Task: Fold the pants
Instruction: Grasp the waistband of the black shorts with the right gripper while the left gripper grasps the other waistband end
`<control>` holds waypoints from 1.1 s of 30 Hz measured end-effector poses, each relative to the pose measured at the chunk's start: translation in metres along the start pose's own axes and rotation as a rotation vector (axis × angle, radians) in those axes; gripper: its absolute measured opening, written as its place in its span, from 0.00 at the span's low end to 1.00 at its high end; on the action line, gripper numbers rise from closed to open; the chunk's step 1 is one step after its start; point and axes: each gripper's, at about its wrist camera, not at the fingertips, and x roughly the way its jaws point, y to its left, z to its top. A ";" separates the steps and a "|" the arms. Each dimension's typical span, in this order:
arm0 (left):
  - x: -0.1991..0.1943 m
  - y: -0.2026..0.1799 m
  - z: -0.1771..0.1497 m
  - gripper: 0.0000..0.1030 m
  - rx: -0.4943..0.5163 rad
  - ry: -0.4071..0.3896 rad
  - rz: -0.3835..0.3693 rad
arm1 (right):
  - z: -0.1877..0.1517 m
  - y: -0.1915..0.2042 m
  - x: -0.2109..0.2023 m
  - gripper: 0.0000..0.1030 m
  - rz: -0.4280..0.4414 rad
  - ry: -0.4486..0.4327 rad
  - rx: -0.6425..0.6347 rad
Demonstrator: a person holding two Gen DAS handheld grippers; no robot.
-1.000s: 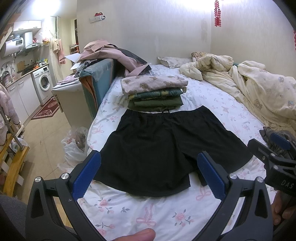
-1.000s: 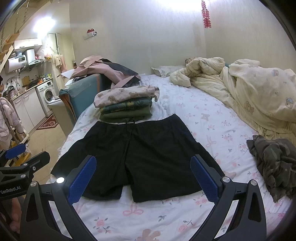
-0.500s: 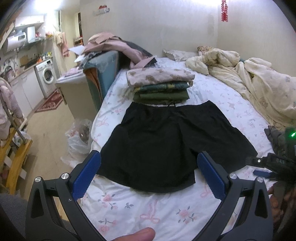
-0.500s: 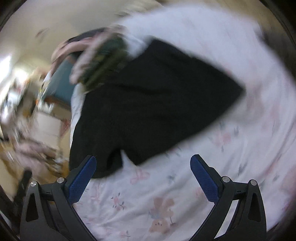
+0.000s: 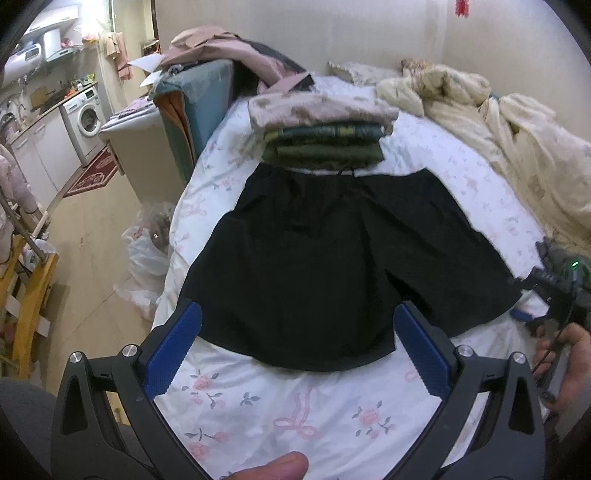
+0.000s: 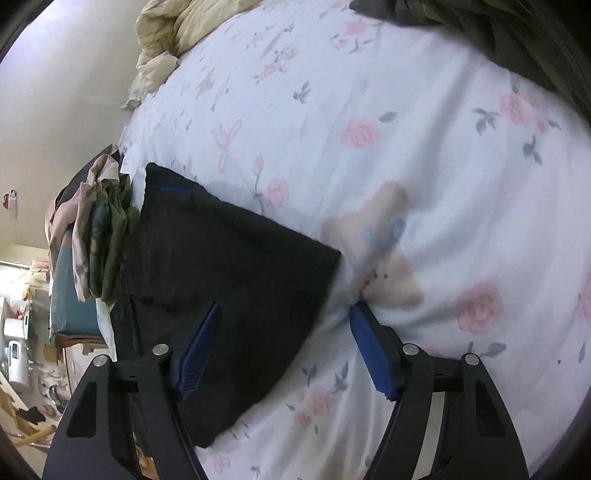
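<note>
Black shorts (image 5: 332, 258) lie spread flat on the floral bedsheet (image 5: 295, 406), waistband toward the far side. My left gripper (image 5: 297, 314) is open and empty, hovering over the near hem of the left leg. My right gripper (image 6: 284, 306) is open, rolled sideways and low at the outer edge of the right leg (image 6: 229, 280); one finger is over the black cloth, the other presses the sheet (image 6: 424, 166). The right gripper also shows at the right edge of the left wrist view (image 5: 554, 295).
A stack of folded clothes (image 5: 325, 133) sits just beyond the waistband. A cream duvet (image 5: 498, 122) is heaped at the far right. A dark garment (image 6: 498, 33) lies on the sheet to the right. The bed's left edge drops to the floor with a plastic bag (image 5: 147, 254).
My right gripper has swung down and rolled sideways to the right leg's outer edge. My left gripper has dropped lower and closer over the left leg hem.
</note>
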 end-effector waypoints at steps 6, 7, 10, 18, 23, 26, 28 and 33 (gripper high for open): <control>0.016 -0.011 0.018 1.00 0.039 0.030 0.045 | 0.009 0.023 -0.006 0.62 -0.029 -0.052 -0.071; 0.018 -0.013 0.025 1.00 0.044 0.028 0.052 | 0.013 0.025 0.000 0.62 -0.058 -0.050 -0.093; 0.032 -0.024 0.045 1.00 0.078 0.041 0.060 | 0.020 0.016 0.008 0.58 -0.058 -0.050 -0.053; 0.102 -0.095 0.120 0.99 0.214 0.099 0.044 | 0.022 0.027 -0.021 0.01 0.096 -0.147 -0.091; 0.167 -0.178 0.157 0.99 0.283 0.261 -0.071 | 0.010 0.040 -0.035 0.01 0.148 -0.141 -0.126; 0.208 -0.233 0.174 0.99 0.317 0.336 -0.105 | 0.000 0.049 -0.033 0.01 0.158 -0.115 -0.161; 0.238 -0.271 0.181 0.99 0.347 0.386 -0.143 | -0.002 0.053 -0.031 0.01 0.149 -0.100 -0.191; 0.301 -0.330 0.191 0.93 0.362 0.440 -0.105 | -0.009 0.050 -0.020 0.01 0.142 -0.037 -0.212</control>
